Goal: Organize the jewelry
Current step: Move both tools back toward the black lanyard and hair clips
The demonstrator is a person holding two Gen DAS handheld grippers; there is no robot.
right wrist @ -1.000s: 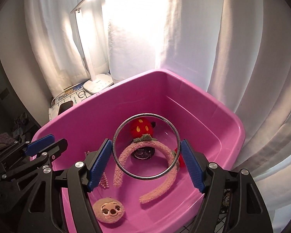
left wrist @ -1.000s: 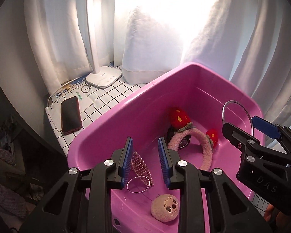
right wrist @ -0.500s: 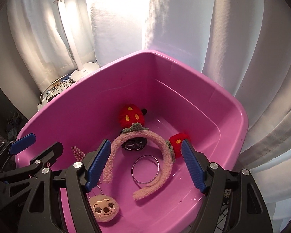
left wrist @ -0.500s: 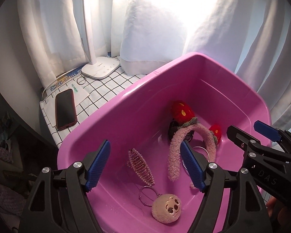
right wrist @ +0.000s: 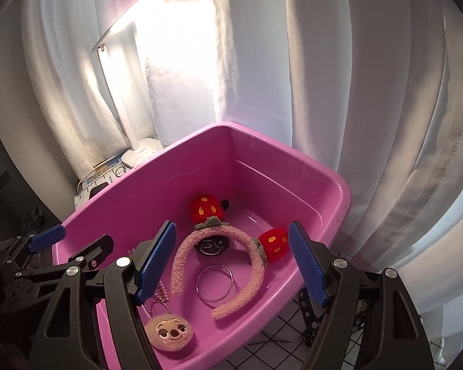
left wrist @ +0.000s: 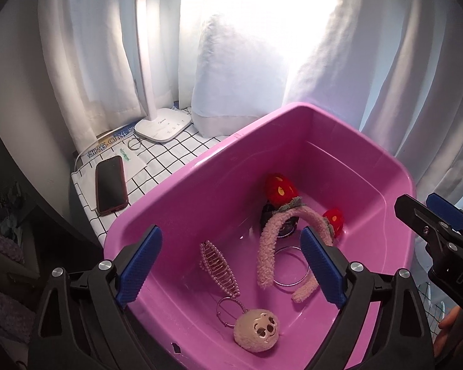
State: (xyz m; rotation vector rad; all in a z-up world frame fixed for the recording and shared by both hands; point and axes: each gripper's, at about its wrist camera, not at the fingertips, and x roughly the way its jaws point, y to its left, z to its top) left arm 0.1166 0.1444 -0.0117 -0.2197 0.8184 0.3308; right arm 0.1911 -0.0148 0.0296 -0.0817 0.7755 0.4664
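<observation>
Both the left gripper (left wrist: 230, 266) and right gripper (right wrist: 231, 263) hung wide apart and empty over the pink tub (right wrist: 293, 154). Inside lay the bangle (right wrist: 214, 282), encircled by the fuzzy headband (right wrist: 253, 265), near the hair clip (left wrist: 219, 266).

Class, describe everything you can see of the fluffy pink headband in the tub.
The fluffy pink headband is an open arch of plush, fleecy fabric. Two red pom-poms with yellow spots and grey-green leaf collars sit on its crown. It lies flat on the floor of the pink plastic tub, crossing over a thin silver bangle, with a dark round object beneath its arch. Neither gripper touches it.
</observation>
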